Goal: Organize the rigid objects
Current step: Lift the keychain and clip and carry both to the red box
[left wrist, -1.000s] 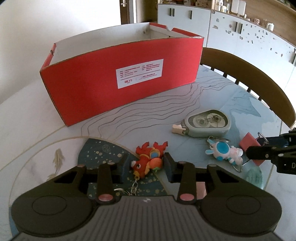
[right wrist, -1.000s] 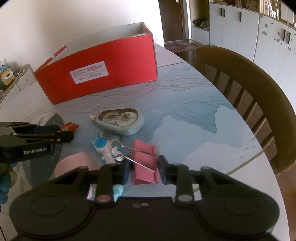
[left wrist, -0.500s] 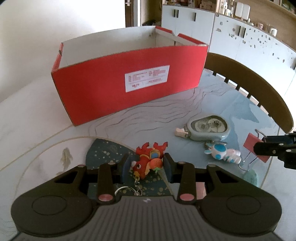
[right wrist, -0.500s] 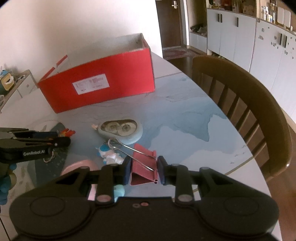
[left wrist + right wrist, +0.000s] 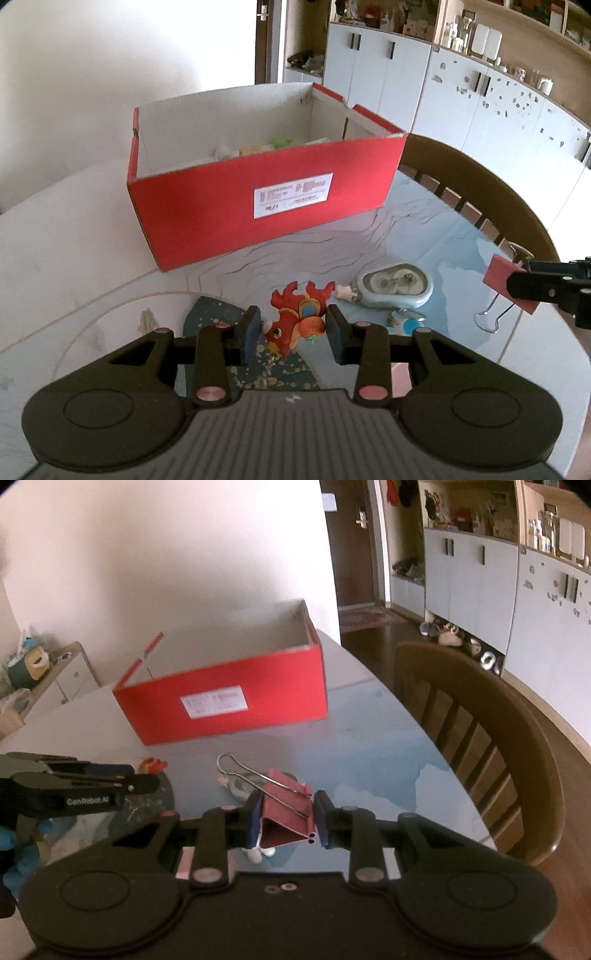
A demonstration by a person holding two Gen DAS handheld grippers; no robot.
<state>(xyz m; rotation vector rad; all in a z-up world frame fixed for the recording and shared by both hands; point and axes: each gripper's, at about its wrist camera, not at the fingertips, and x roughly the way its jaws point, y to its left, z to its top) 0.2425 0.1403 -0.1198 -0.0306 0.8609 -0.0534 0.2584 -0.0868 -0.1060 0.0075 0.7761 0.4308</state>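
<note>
My left gripper [image 5: 291, 334] is shut on a red-orange fish keychain [image 5: 299, 321] and holds it above the table. My right gripper [image 5: 285, 819] is shut on a red binder clip [image 5: 286, 814] with wire handles, lifted off the table; the clip also shows at the right of the left wrist view [image 5: 506, 284]. An open red cardboard box [image 5: 266, 206] with a white label stands at the back of the table and holds several items. It also shows in the right wrist view [image 5: 221, 705].
A grey-blue tape dispenser [image 5: 393, 286] and a small blue-and-white figure keychain [image 5: 404, 321] lie on the table [image 5: 74, 258]. A brown wooden chair [image 5: 480, 731] stands at the table's right edge. White cabinets line the far wall.
Both grippers have risen off the table, each carrying its object. The red box now looks lower and its inside shows in the left wrist view.
</note>
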